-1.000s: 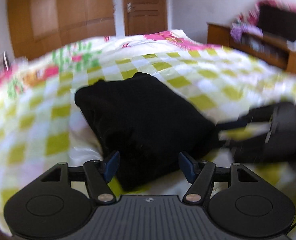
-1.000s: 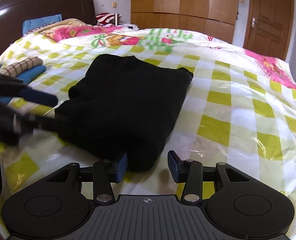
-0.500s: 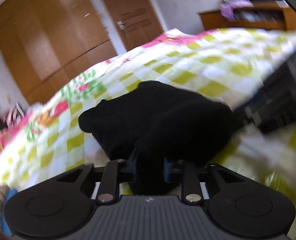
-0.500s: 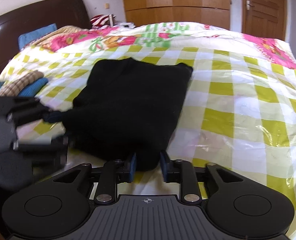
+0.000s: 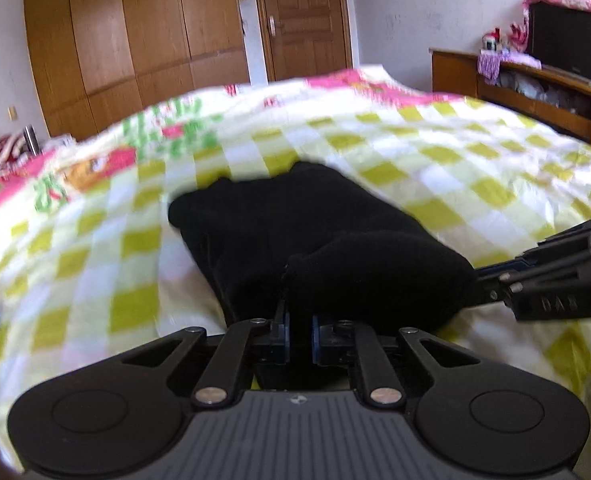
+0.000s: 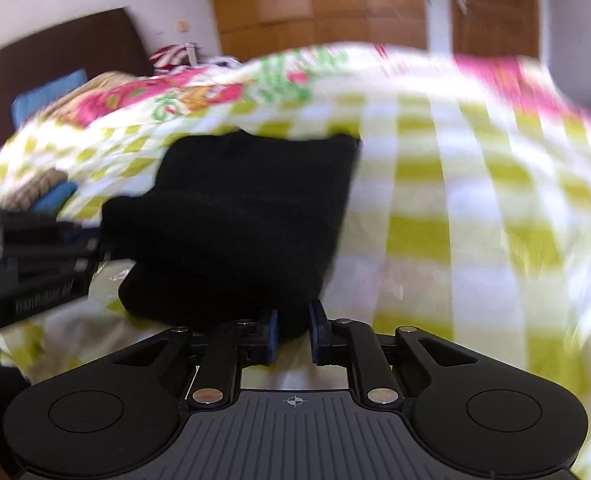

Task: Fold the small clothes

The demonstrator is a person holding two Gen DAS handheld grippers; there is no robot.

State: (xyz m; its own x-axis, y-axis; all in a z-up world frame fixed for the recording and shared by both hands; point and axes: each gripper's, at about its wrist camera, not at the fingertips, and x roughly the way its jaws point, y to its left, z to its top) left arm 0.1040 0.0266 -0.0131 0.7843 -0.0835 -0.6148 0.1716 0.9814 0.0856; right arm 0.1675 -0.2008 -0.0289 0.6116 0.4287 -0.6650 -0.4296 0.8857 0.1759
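Observation:
A black garment (image 5: pixel 295 232) lies partly folded on the checked bedspread (image 5: pixel 435 168). My left gripper (image 5: pixel 299 330) is shut on its near edge, which is lifted and bunched above the fingers. My right gripper (image 6: pixel 291 330) is shut on the garment's (image 6: pixel 251 208) other near corner, also raised off the bedspread (image 6: pixel 455 200). Each gripper shows in the other's view: the right one (image 5: pixel 555 280) at the garment's right side, the left one (image 6: pixel 31 264) at its left side.
Wooden wardrobes and a door (image 5: pixel 295 20) stand beyond the bed. A wooden cabinet (image 5: pixel 535 88) with a TV is at the right. Folded brown and blue items (image 6: pixel 43 188) lie on the bed's left; a dark headboard (image 6: pixel 55 64) is behind.
Both grippers closed on the garment's near edge and have lifted it off the bed. Both views are now higher, and the near edge bunches up.

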